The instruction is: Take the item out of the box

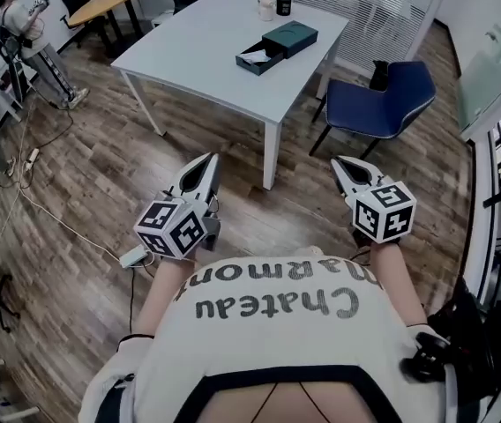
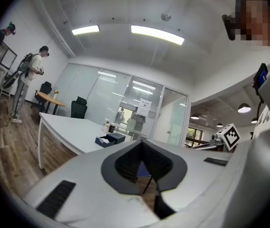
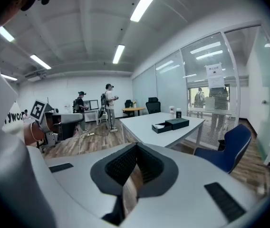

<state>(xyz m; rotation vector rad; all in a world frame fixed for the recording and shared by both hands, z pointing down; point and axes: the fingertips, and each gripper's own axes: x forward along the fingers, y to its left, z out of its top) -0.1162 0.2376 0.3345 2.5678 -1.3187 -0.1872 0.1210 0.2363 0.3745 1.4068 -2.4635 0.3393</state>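
A dark green box (image 1: 279, 46) lies on the white table (image 1: 206, 51), its tray slid out toward me with a white item (image 1: 257, 57) inside. In the head view both grippers hang over the wooden floor, well short of the table. My left gripper (image 1: 208, 160) and my right gripper (image 1: 339, 163) both point toward the table, each with its tips together and nothing held. The box (image 2: 109, 139) appears far off past the shut left gripper (image 2: 142, 142). The right gripper (image 3: 135, 146) likewise sees the box (image 3: 171, 124) at a distance.
A blue chair (image 1: 385, 100) stands at the table's right corner. Cups and a jar (image 1: 273, 2) sit at the table's far end. A power strip and cable (image 1: 132, 256) lie on the floor at left. A person (image 1: 18, 23) stands far left near a round wooden table (image 1: 106, 1).
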